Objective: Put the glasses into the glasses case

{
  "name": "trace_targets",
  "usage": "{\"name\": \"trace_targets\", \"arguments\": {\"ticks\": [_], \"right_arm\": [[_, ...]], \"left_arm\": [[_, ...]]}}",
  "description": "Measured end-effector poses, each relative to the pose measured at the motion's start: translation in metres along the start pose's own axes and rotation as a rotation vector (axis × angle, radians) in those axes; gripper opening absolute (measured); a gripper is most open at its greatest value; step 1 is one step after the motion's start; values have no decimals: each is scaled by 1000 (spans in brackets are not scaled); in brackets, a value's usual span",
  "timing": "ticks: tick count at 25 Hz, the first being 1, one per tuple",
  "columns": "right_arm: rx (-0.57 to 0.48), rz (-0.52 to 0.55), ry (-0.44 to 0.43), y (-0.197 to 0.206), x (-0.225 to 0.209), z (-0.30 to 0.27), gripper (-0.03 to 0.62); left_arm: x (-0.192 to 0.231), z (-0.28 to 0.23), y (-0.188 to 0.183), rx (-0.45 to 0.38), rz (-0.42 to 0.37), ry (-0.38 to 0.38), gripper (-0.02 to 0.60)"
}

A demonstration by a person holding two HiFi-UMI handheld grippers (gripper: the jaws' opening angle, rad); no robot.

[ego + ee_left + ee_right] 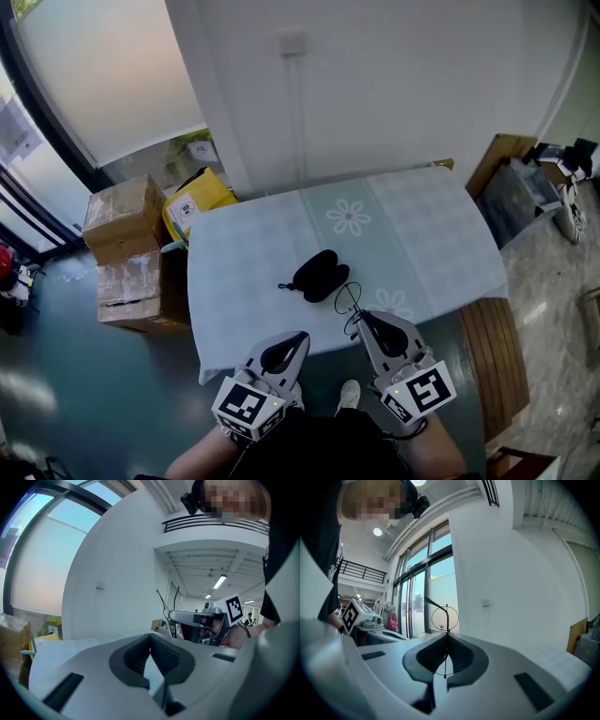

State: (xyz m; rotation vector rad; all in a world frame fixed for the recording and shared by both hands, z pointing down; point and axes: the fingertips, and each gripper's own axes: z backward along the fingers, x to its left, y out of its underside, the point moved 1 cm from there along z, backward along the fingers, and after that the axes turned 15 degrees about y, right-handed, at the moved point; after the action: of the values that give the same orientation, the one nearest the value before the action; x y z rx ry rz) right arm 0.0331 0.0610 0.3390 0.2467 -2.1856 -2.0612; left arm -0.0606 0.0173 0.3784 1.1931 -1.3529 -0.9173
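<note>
The black glasses case (317, 274) lies near the middle of the table with the pale flowered cloth (422, 234); I cannot tell whether it is open. My right gripper (361, 317) hovers at the table's front edge, just right of the case, shut on thin wire-rimmed glasses (348, 300). In the right gripper view the round rim and stem of the glasses (446, 618) stick up from the closed jaws of the right gripper (446, 637). My left gripper (300, 336) is below the front edge, shut and holding nothing. Its jaw tips (150, 641) meet.
Cardboard boxes (122, 220) and a yellow parcel (197, 202) stand on the floor left of the table. A wooden slatted bench (492, 356) sits at the right, with bags and clutter (525, 192) behind it. A white wall runs along the table's far edge.
</note>
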Motion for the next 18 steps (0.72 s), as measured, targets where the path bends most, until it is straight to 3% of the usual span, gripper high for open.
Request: {"name": "trace_targets", "arguments": {"ticks": [18], "right_arm": [[15, 16, -183, 19, -79, 2, 26]], "left_arm": [[-31, -71, 14, -6, 34, -175, 26]]}}
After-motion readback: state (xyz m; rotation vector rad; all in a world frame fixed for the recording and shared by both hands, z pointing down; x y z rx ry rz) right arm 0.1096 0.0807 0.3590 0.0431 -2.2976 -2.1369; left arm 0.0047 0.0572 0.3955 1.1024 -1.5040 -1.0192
